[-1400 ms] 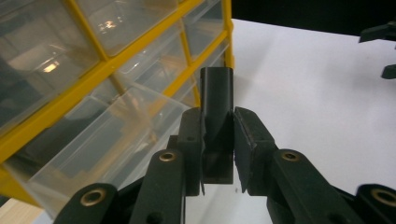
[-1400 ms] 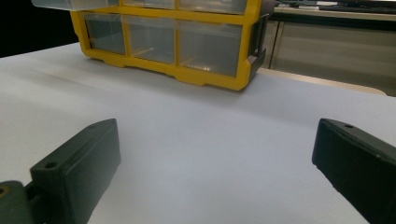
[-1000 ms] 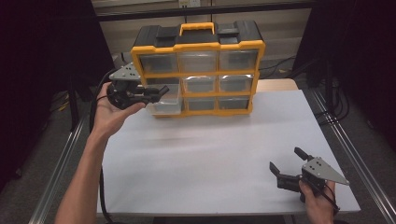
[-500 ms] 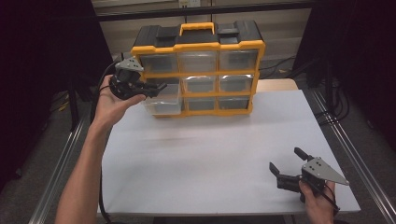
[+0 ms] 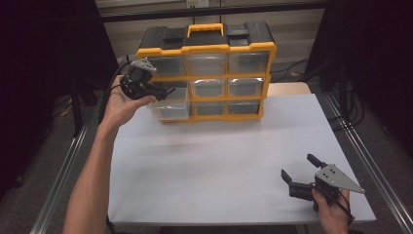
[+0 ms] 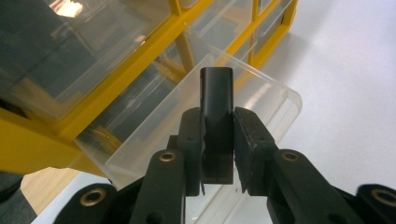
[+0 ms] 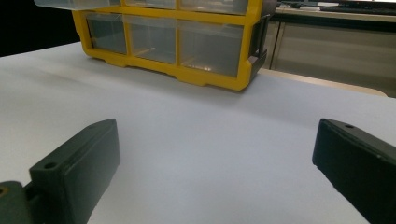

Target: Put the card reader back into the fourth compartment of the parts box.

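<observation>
I am holding a small black block (image 6: 216, 121) clamped in the left gripper (image 5: 160, 92), just above the clear drawer (image 5: 170, 105) pulled out of the yellow organizer's (image 5: 207, 73) left column. The drawer is already open; dropping the block in and closing it are left. Since a second ago the left hand has drifted toward the organizer. The right gripper (image 5: 298, 178) is resting on the counter (image 5: 214, 161), well apart from the organizer, jaws wide and empty.

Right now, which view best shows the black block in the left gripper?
The left gripper view: the black block stands clamped between the left gripper pads, above the pulled-out clear drawer. The high view shows that gripper at the drawer, too small to make out the block. The right gripper view looks at the organizer's lower drawers.
</observation>
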The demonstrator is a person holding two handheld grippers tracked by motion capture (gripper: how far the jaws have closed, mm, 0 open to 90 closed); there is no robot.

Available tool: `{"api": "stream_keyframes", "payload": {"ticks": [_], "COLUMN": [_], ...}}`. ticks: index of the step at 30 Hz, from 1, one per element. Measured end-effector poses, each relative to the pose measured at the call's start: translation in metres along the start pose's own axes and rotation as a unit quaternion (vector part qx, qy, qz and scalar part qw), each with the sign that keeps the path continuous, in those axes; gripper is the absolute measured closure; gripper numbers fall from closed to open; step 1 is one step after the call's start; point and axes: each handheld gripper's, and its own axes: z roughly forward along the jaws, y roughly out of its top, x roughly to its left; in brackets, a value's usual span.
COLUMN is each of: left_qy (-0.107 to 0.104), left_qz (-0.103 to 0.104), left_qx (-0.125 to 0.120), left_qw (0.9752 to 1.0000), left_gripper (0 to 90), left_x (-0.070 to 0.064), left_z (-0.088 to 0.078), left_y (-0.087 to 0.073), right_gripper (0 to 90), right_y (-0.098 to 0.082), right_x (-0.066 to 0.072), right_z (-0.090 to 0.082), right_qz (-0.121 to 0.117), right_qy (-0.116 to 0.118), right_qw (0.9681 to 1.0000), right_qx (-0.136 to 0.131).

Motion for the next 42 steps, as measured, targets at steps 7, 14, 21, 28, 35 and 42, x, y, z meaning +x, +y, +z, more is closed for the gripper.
{"api": "stream_keyframes", "payload": {"ticks": [7,14,21,28,35,42], "left_qy": [-0.005,-0.009,-0.012,-0.007,0.011,0.004], "left_qz": [-0.006,-0.014,-0.015,-0.017,-0.025,-0.048], "left_qx": [0.023,0.041,0.042,0.044,0.024,-0.030], "left_qw": [0.9997,0.9990,0.9989,0.9989,0.9993,0.9984], "left_gripper": [73.7,73.7,73.7,73.4,57.7,38.9], "left_x": [0.006,0.010,0.011,0.008,0.008,0.009], "left_z": [0.010,0.023,0.027,0.032,0.030,0.022], "left_y": [0.003,0.003,0.003,0.003,0.003,-0.002], "right_gripper": [1.0,1.0,1.0,0.9,0.9,0.9], "right_y": [0.000,0.000,0.000,0.000,0.000,0.000], "right_x": [0.000,0.000,0.000,0.000,0.000,0.000], "right_z": [0.000,0.000,0.000,-0.001,-0.001,-0.001], "right_qz": [0.001,0.001,0.001,0.000,0.001,0.000], "right_qy": [0.002,0.002,0.002,0.002,0.002,0.003], "right_qw": [1.0000,1.0000,1.0000,1.0000,1.0000,1.0000], "right_qx": [0.000,0.001,0.001,0.001,0.001,0.000]}}
